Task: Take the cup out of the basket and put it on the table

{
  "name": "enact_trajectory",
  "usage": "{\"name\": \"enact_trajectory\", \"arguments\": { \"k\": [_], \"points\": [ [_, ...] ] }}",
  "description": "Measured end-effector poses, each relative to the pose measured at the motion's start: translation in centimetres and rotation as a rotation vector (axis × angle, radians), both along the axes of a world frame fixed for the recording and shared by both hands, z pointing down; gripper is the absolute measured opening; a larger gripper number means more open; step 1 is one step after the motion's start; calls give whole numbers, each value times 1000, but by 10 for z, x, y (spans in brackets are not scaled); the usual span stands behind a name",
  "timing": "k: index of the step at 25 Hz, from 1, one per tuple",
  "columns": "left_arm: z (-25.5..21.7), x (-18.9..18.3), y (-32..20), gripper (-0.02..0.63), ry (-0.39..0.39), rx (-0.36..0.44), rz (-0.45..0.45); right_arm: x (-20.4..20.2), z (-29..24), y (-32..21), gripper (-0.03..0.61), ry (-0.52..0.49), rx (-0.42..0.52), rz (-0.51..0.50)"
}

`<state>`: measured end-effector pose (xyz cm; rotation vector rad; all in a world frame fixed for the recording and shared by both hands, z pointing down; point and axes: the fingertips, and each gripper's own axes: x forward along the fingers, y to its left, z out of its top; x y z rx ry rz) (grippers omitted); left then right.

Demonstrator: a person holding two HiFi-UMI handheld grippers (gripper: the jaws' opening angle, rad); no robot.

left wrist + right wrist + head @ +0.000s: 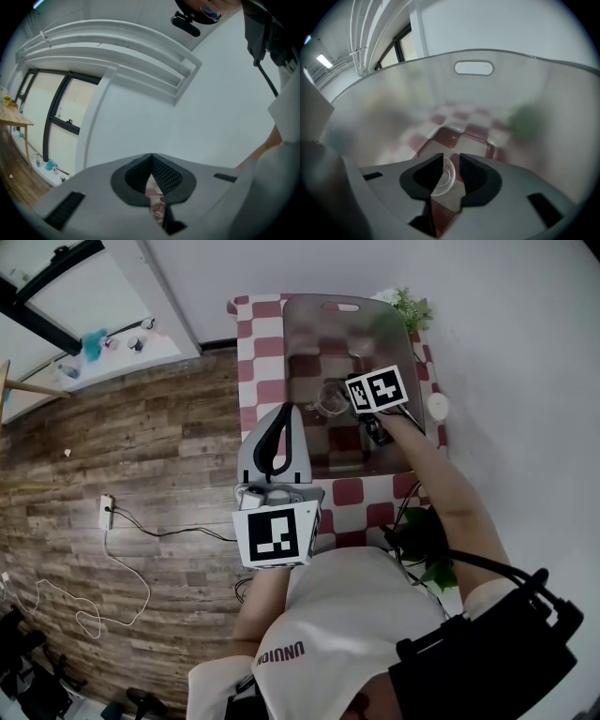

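A clear cup (329,397) sits inside the translucent basket (309,310) on the red-and-white checked table (255,352). My right gripper (351,401) reaches into the basket from the right, its jaws closed on the cup's wall. In the right gripper view the cup (444,176) lies between the dark pads (476,173), with the basket wall (511,89) and its handle slot behind. My left gripper (285,412) hovers at the table's near left edge, outside the basket, shut and empty. In the left gripper view its tips (151,158) meet, pointing up at a white wall.
A green plant (412,308) stands at the table's far right corner and another plant (429,563) at the near right. A small white round object (437,406) lies right of the basket. A power strip (106,511) with cables lies on the wooden floor to the left.
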<state>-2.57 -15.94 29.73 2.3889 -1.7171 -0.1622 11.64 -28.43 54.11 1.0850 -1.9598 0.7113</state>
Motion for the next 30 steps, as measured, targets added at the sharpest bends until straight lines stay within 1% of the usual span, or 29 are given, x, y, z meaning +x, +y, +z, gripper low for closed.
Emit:
{"name": "enact_trajectory", "arguments": {
  "k": [4, 11, 30],
  "points": [
    [0, -1, 0, 11, 2, 3, -4, 1, 5, -3, 109, 2, -13, 16],
    [-1, -3, 0, 11, 4, 3, -9, 5, 19, 1, 114, 17, -71, 37],
    [-1, -4, 0, 11, 10, -3, -11, 7, 34, 8, 118, 97, -125, 11]
  ]
}}
